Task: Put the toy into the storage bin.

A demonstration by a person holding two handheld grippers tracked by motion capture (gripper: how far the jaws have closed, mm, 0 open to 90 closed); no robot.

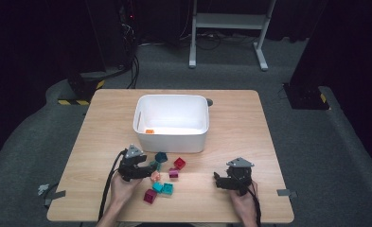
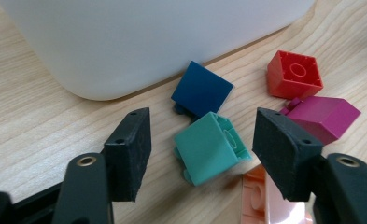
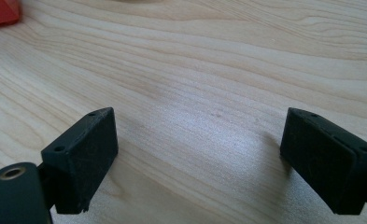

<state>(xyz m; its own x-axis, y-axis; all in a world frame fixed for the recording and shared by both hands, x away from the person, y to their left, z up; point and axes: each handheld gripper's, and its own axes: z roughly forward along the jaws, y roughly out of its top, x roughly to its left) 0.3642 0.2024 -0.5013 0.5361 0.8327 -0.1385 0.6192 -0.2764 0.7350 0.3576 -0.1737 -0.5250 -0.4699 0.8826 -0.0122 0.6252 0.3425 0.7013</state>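
Wooden counter (image 1: 231, 198) seen from above, with a white bin (image 1: 171, 124) sitting near its middle and holding 1 small orange block (image 1: 149, 131) against its near left wall. In front of the bin, a loose cluster of toy blocks is lying on the counter. The left gripper (image 2: 200, 154) is hovering low over this cluster, its jaws standing wide apart on either side of a teal block (image 2: 209, 147) and gripping nothing; the teal block is lying tilted between them, not touched by either. Just beyond it, a dark blue block (image 2: 202, 88) is resting beside the bin wall, a red block (image 2: 294, 74) is sitting stud-side up to its right, a magenta block (image 2: 323, 116) is lying just beside the red one, and a pale pink block (image 2: 265, 200) is showing partly under the right-hand jaw. The right gripper (image 3: 197, 158) is being held well apart from the cluster, over bare wood at the near right of the counter, its jaws spread wide and holding nothing.
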